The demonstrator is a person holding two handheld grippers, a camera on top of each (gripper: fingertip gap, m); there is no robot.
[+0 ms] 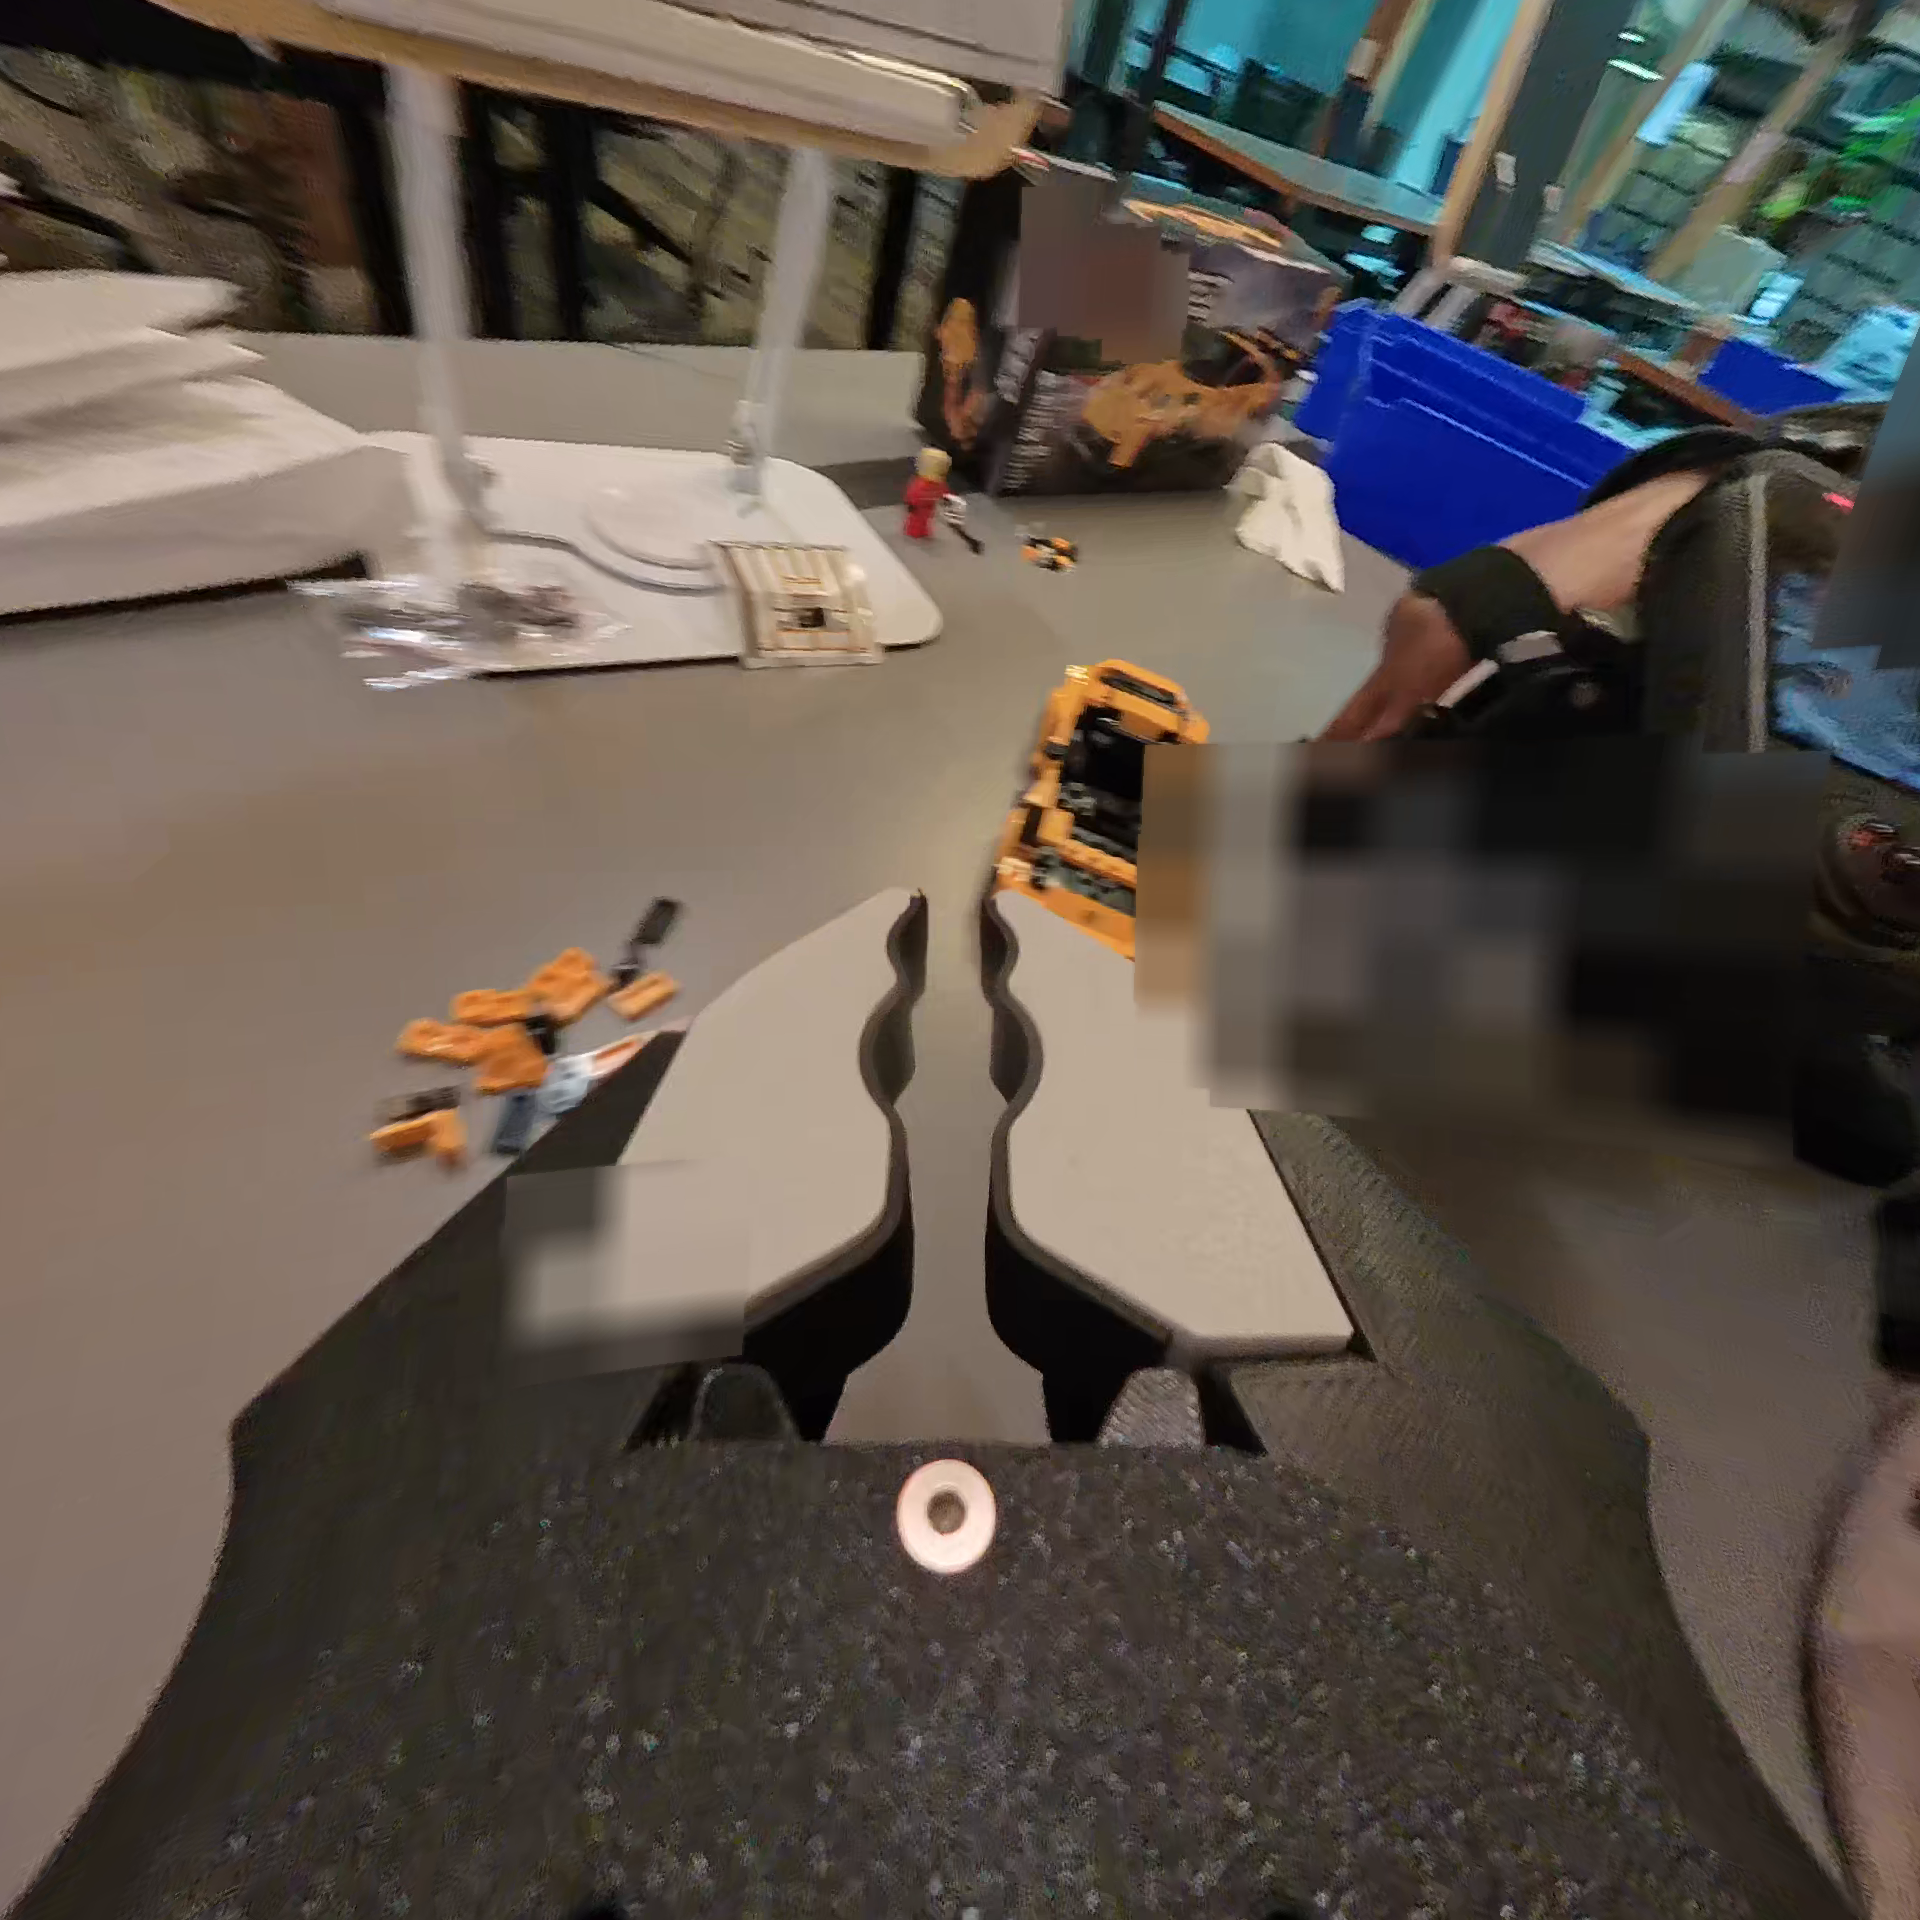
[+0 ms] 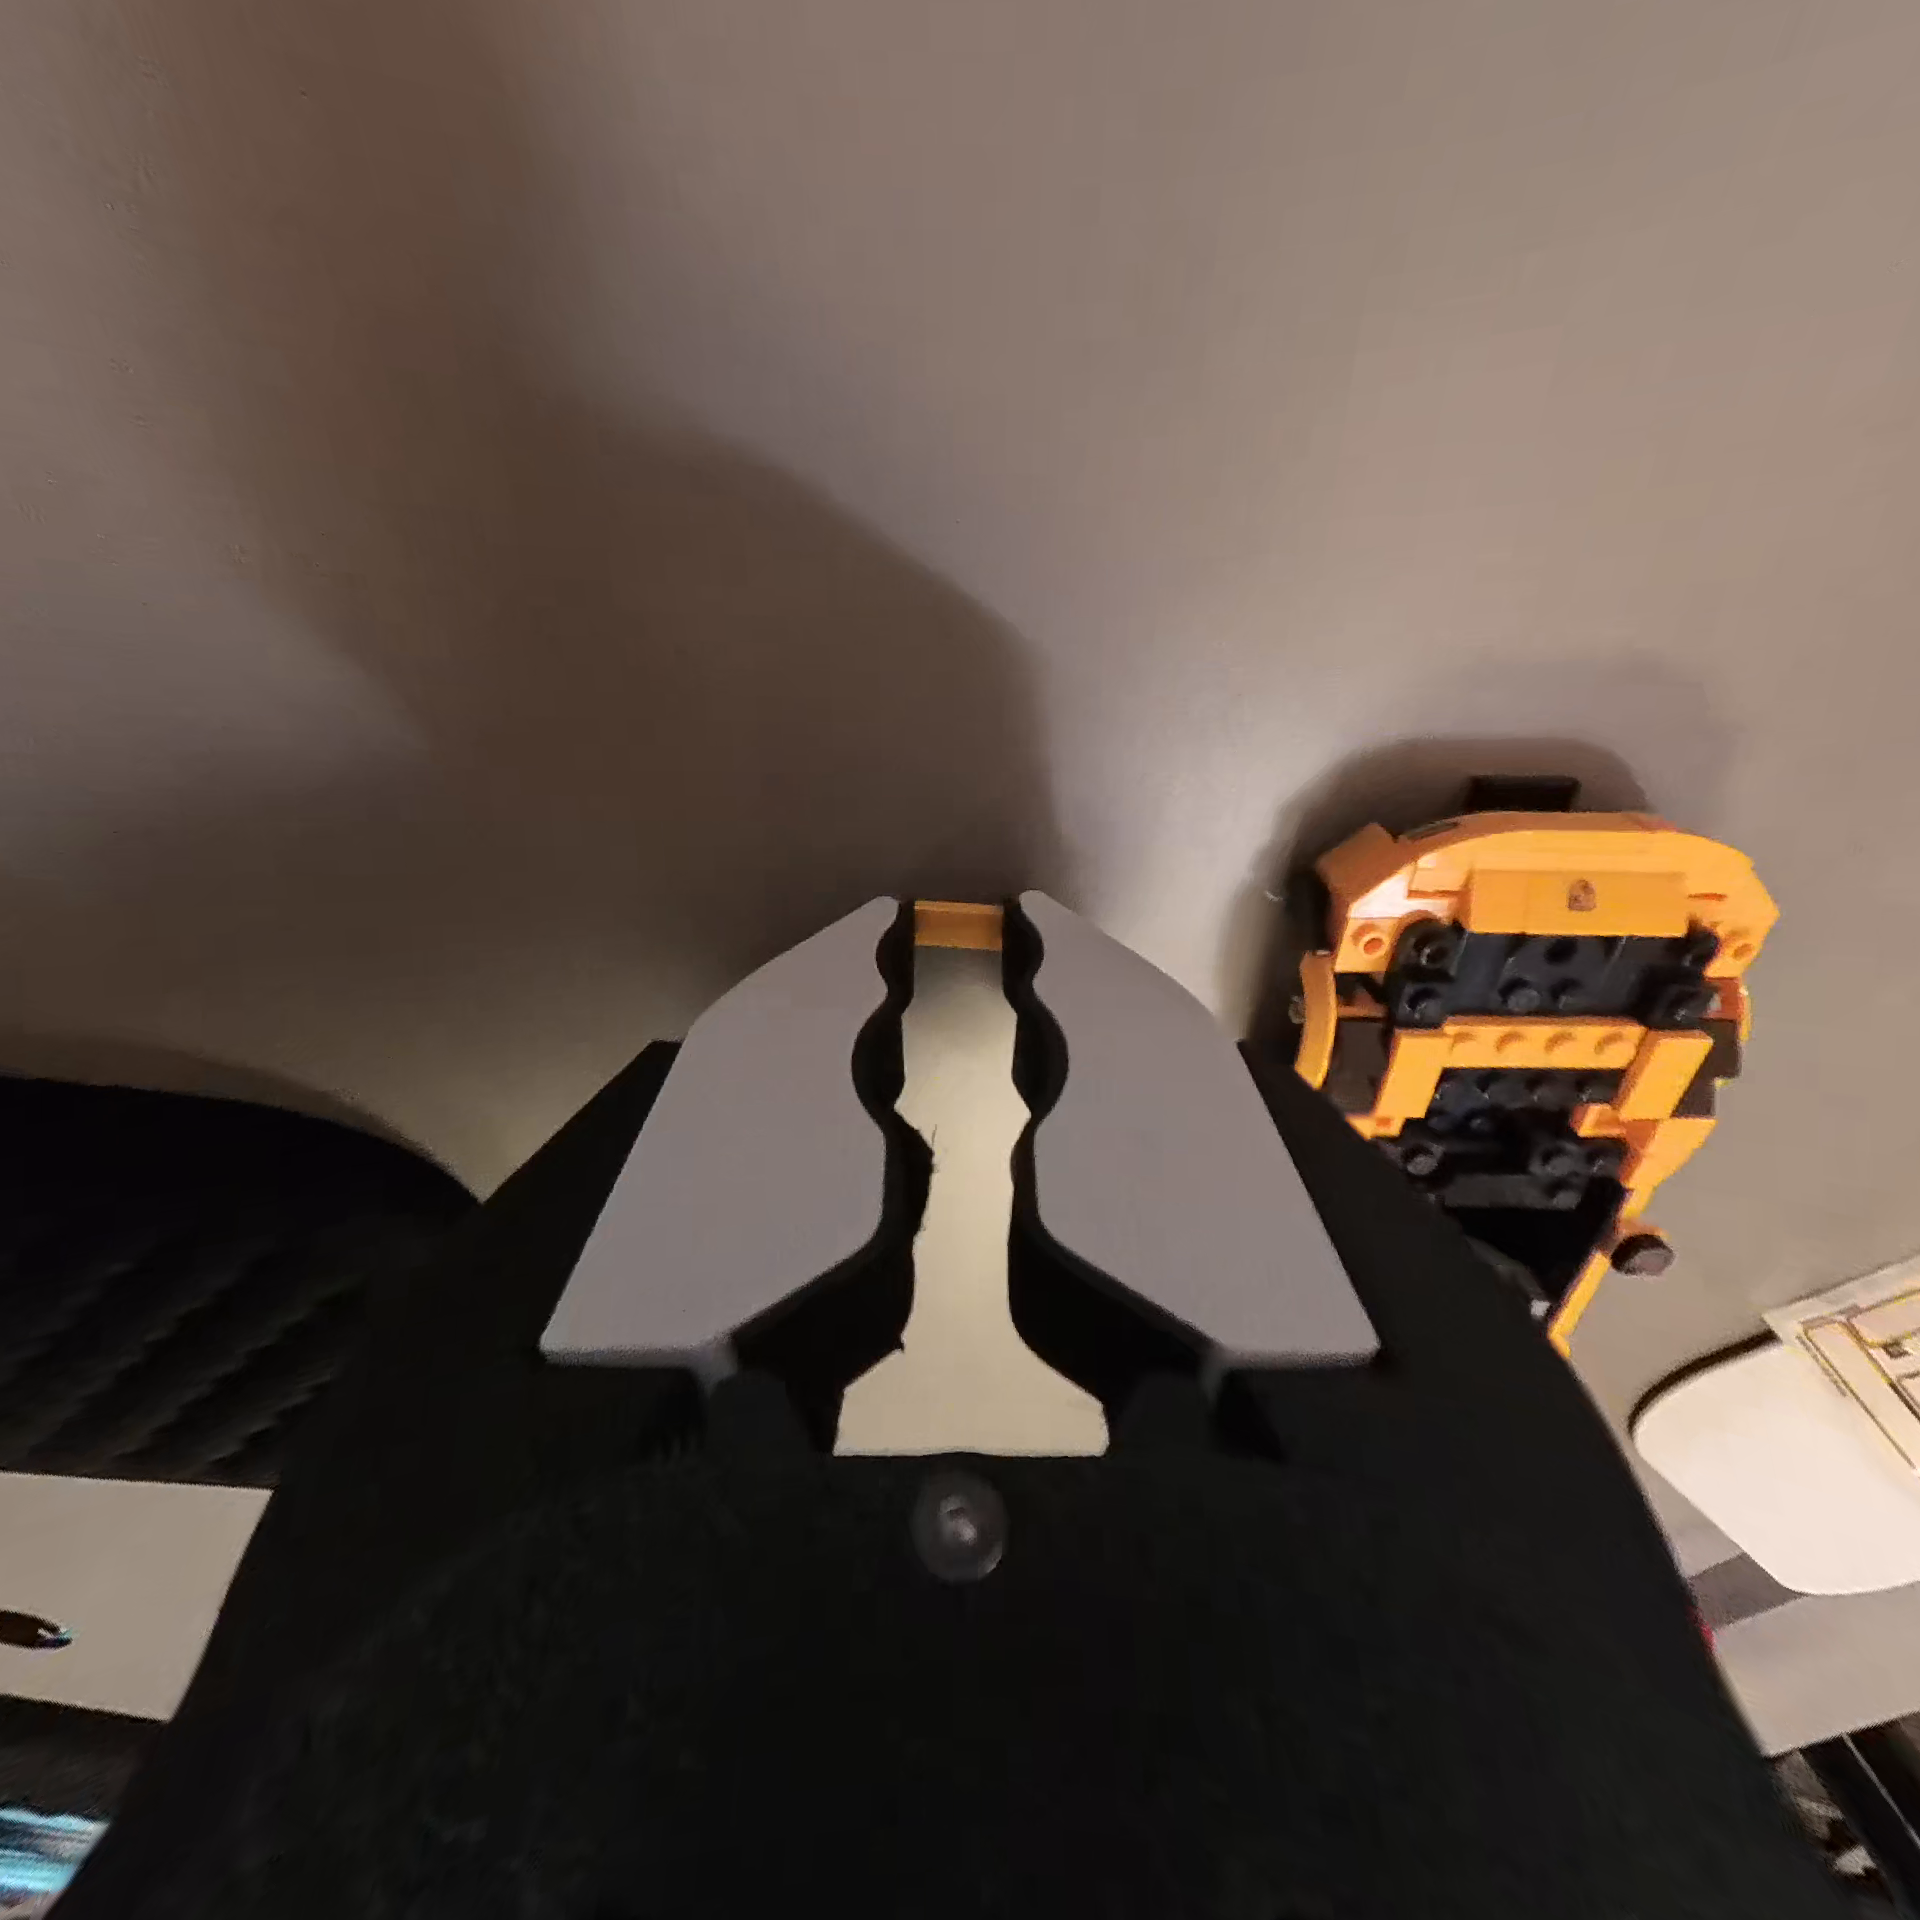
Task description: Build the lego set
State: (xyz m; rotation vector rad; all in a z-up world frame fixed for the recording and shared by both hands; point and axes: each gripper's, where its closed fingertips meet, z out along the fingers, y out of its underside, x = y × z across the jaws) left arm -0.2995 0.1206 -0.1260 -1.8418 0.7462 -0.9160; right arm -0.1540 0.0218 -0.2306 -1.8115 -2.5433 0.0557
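A part-built orange and black lego car stands on the grey table just beyond my left gripper. The left gripper's jaws are nearly together with a thin gap and nothing between them. Several loose orange and black pieces lie to its left. In the right wrist view my right gripper is shut on a small orange piece at its fingertips, above bare table. There the car lies to its right, showing black studded insides.
A red minifigure, a small orange part and the set's box are at the back. A white stand base with a plastic bag sits at the back left, blue bins at the back right. A person's hand is on the right. A booklet lies near the car. The grippers' ends are close to 20 cm from one another.
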